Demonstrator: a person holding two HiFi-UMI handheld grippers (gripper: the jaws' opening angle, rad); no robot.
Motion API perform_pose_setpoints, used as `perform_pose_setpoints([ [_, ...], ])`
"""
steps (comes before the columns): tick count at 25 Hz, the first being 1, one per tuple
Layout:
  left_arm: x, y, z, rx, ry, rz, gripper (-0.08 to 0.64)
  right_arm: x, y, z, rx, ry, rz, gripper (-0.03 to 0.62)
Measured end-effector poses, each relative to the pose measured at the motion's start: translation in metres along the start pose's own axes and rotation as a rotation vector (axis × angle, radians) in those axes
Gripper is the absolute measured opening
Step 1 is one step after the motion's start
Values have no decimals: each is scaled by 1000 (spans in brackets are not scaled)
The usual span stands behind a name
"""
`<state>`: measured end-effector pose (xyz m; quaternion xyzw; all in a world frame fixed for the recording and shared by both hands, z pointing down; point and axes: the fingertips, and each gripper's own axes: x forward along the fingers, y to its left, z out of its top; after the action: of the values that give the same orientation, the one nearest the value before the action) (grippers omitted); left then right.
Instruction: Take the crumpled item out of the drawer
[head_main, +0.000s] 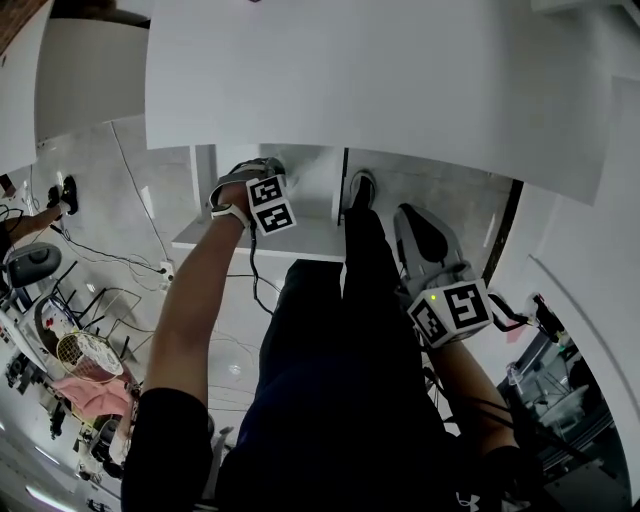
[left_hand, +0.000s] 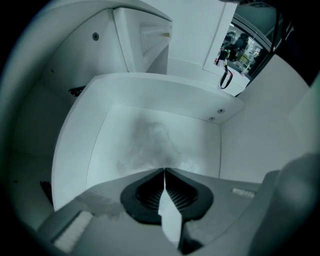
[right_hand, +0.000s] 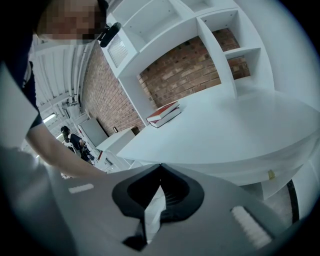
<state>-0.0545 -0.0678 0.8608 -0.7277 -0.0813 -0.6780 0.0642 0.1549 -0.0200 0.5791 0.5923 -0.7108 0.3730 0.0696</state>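
Both tongs are clenched. The left tongs (left_hand: 164, 171) point down into the open white drawer (left_hand: 150, 95), pads pressed flat together. Their tips meet right at the near edge of the crumpled item (left_hand: 150, 142). Whether a fold of it is pinched I cannot tell. The right tongs (right_hand: 160, 166) are shut with nothing between them, held up beside the white tabletop (right_hand: 225, 130), well apart from the drawer.

From the head view the tabletop overhangs the back of the drawer. The left marker cube (head_main: 271, 204) sits over the drawer's inside, so the item does not show there. The person's dark-trousered legs (head_main: 340, 350) stand just beside the drawer's front edge (head_main: 290, 240), one shoe (head_main: 362, 188) under the tabletop. A wire basket (head_main: 85, 352) and loose cables lie on the floor off to the left.

The crumpled item is pale, translucent and blurred, and lies on the drawer's floor near the middle. On the tabletop two stacked books (right_hand: 164, 114) lie near its far end, before white shelves (right_hand: 220, 45) and a brick wall (right_hand: 185, 70).
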Motion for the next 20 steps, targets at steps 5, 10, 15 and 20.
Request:
perform_pose_setpoints([
  [5,-15,-4,5,-52,-27,-10,9,3,9,6,-33,8,27,3],
  [10,-45,-2,6,-138,-90,15,9,4,28,17,-72,13,59,3],
  [15,-87,-1,10,-191,-183,105,8,3,52,21,-124,18,112,3],
  [20,-140,3,9,-282,-265,194,6,2,79,28,-164,14,162,3],
])
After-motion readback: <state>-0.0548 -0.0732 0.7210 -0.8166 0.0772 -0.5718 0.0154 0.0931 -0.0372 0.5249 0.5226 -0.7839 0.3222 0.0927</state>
